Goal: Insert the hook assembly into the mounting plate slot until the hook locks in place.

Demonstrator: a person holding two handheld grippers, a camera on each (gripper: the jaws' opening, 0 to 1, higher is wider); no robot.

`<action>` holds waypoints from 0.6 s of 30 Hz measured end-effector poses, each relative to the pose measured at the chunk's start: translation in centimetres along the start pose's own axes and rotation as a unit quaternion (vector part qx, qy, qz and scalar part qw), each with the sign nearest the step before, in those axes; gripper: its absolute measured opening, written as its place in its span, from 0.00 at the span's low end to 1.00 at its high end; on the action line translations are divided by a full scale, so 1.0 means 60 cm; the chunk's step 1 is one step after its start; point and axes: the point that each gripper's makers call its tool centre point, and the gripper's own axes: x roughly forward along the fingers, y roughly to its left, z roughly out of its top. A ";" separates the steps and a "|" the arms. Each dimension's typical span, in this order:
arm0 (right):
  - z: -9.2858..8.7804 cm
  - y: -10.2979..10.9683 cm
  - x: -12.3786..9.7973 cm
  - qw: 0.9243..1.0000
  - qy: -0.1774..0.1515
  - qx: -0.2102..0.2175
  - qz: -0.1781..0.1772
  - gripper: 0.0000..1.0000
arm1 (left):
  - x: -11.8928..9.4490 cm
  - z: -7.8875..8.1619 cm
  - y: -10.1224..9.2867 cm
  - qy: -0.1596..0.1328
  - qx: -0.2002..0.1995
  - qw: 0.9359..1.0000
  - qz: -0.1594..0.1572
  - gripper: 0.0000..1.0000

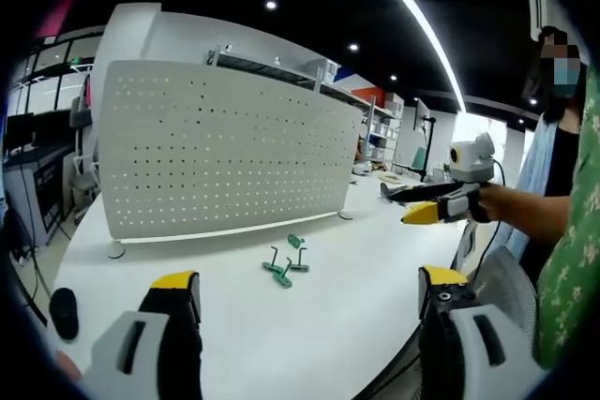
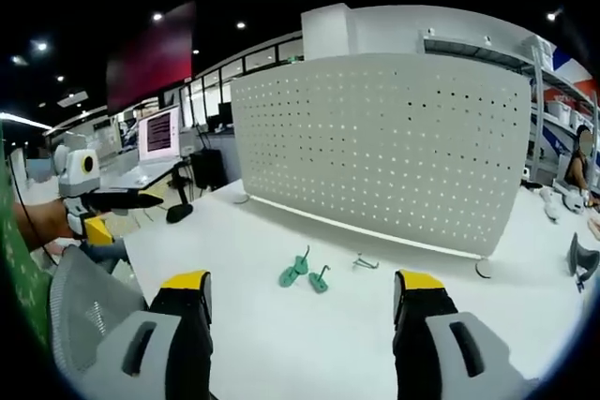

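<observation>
L gripper [image 1: 309,302] sat nearest the lens in left gripper view, jaws wide apart w/ nothing between them. Green hooks [image 1: 285,265] lay on the white table [image 1: 366,288] just ahead of the gap, closer to the L jaw, well apart from both tips. Pegboard panel [image 1: 225,152] stood upright beyond them on small feet. No containers visible. A dark object at far left of the L jaw was cut off, couldn't ID. A person's hand ahead of the R jaw held the other gripper.

R gripper [image 2: 302,292] in right gripper view: jaws also wide, empty. Hooks [image 2: 305,274] lay ahead, roughly centred in the gap; a small wire hook [image 2: 365,262] just beside them, toward the R jaw, too thin to make out. Panel [image 2: 394,142] behind, holes unfilled as far as visible. Mesh chair back [image 2: 80,311] overlapped the L jaw's side.
</observation>
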 end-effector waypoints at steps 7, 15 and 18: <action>0.018 -0.004 0.021 1.000 0.013 -0.010 0.015 0.69 | 0.000 0.000 0.000 -0.001 0.000 1.000 0.000 0.99; 0.034 -0.010 0.050 0.999 0.022 -0.020 0.026 0.63 | -0.003 0.000 0.002 -0.001 -0.001 1.000 0.002 0.99; 0.038 -0.012 0.061 0.999 0.025 -0.024 0.031 0.62 | -0.004 -0.001 0.003 0.000 -0.002 1.000 0.004 0.99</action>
